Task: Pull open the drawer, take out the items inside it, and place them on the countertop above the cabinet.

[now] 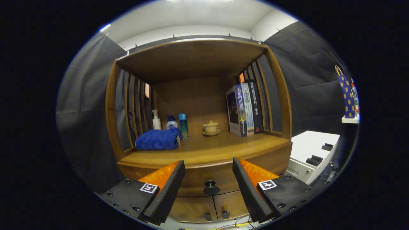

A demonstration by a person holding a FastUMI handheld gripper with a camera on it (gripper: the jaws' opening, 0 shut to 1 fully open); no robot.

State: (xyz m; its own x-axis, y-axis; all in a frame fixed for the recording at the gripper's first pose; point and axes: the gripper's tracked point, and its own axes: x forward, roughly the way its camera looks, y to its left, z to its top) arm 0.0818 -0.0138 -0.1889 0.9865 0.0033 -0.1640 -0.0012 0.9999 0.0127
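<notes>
Lower centre of the frame: gripper (209, 174) with fingers (169, 188) spread wide apart, released, nothing between the pads, aimed straight at the cabinet front. Round dark knob (210, 184) sitting in the gap between the fingers, just ahead of them, on the drawer (204, 179) front. Drawer shut, flush with the cabinet, long axis running left to right across the frame, face pointing toward the camera; glossy brown wood, gently curved front. Contents hidden. Below it, two small cabinet doors (211, 204) side by side, same wood, small dark pulls near the meeting edge. Above the drawer, countertop (223, 148), smooth polished wood, wide and shallow, under an open hutch with slatted sides and a flat wooden roof. Left of centre on the countertop: folded blue towel (158, 139), fluffy, lying flat. Behind it three upright bottles: white pump bottle (156, 120), short white bottle with blue label (172, 122), slim teal bottle (183, 125). Mid-frame near the back panel: small lidded pale cup on a saucer (211, 127). Right of centre: row of books (244, 108) standing upright, spines facing out. Lower right of the frame: white box-like unit (314, 151) with dark recessed handles, beside the cabinet. Far right: blue polka-dot gift bag (347, 95) on a small white shelf.
</notes>
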